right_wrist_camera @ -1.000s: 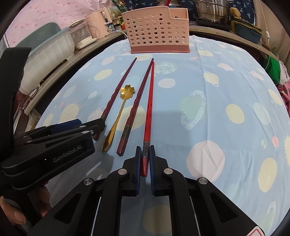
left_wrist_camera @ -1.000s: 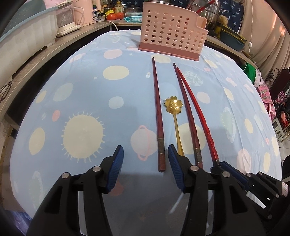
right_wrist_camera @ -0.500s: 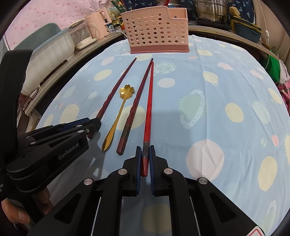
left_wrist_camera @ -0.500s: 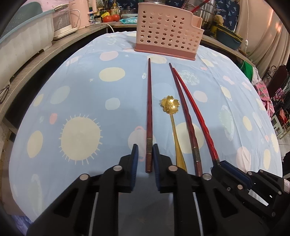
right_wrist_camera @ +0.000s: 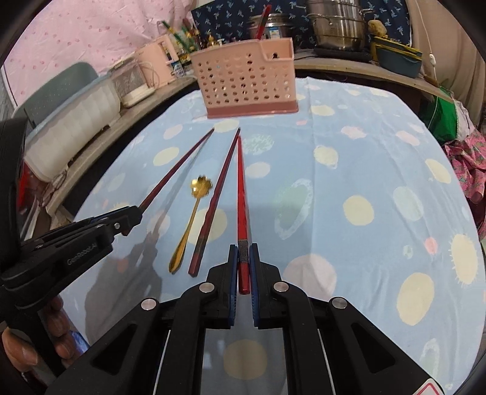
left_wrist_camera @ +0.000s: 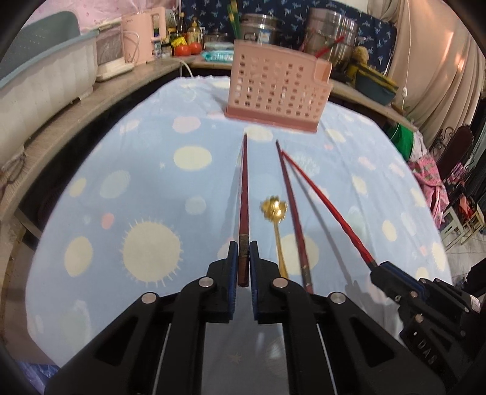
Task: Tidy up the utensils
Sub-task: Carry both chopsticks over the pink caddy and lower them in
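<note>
My left gripper (left_wrist_camera: 243, 248) is shut on the near end of a dark red chopstick (left_wrist_camera: 244, 194) and holds it lifted, tip toward the pink perforated utensil basket (left_wrist_camera: 278, 88). My right gripper (right_wrist_camera: 243, 252) is shut on a bright red chopstick (right_wrist_camera: 241, 188), also raised off the cloth. A second dark red chopstick (right_wrist_camera: 214, 206) and a gold flower-bowl spoon (right_wrist_camera: 191, 218) lie on the blue spotted tablecloth (right_wrist_camera: 364, 170) between the two held ones. The basket (right_wrist_camera: 247, 79) stands at the far end of the table. Each gripper shows in the other's view, the left one (right_wrist_camera: 133, 212) and the right one (left_wrist_camera: 379, 270).
A counter with a pink appliance (left_wrist_camera: 142, 39), a white tub (left_wrist_camera: 39, 85), steel pots (left_wrist_camera: 331, 24) and jars runs behind and left of the table. Clothes and chairs (left_wrist_camera: 440, 188) are to the right, beyond the table edge.
My left gripper closed from wide open onto the dark red chopstick, then both grippers rose, lifting their chopsticks off the cloth. The spoon and the other chopstick stayed put.
</note>
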Motion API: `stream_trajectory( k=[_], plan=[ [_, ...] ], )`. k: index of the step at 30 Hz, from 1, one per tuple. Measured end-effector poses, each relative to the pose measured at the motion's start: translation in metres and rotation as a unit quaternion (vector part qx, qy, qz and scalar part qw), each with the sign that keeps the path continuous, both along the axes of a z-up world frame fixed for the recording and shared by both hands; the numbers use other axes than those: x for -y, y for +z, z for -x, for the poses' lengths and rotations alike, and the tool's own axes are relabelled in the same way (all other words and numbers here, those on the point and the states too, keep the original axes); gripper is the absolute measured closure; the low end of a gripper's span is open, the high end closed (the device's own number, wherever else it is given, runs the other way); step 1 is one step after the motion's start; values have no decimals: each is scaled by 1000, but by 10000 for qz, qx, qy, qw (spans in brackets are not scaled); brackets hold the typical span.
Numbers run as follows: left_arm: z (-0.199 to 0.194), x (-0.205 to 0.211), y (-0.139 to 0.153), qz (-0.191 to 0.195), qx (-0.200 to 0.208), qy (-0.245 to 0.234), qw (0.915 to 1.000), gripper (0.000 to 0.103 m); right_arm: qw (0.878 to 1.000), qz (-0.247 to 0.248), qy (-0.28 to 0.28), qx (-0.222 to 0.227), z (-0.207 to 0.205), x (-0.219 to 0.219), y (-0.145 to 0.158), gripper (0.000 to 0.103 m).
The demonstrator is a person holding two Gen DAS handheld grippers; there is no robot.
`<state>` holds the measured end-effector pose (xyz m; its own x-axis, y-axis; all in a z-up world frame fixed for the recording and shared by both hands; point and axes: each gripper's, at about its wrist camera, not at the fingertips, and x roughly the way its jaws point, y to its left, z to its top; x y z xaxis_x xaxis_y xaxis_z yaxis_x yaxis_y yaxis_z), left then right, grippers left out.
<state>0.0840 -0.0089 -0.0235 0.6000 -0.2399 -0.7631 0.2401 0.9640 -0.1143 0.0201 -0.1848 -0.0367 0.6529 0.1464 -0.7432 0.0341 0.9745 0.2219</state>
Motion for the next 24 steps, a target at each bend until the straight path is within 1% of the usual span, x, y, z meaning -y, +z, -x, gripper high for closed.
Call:
stream_trajectory(
  k=[2,8,14,20,24],
  plan=[
    [0,-3,14,86,127,45,9999,96,9999,-36,-63,115,0,6,10,96],
    [-5,-10,55,301,486,124,9983,96,9976,-178,-283,601,-1,24,52,96],
    [-16,-15,97,499,900,200,9945,96,9929,-242,-380,1101,-10,35,93,96],
    [-32,-14,126,560,1189,249,9910,96,9877,-322,-476,1452,-24,45,123,96],
    [-44,-11,143,605,1336,244,9889,96,9849,-345,-542,1608,-35,52,136,96]
  ],
)
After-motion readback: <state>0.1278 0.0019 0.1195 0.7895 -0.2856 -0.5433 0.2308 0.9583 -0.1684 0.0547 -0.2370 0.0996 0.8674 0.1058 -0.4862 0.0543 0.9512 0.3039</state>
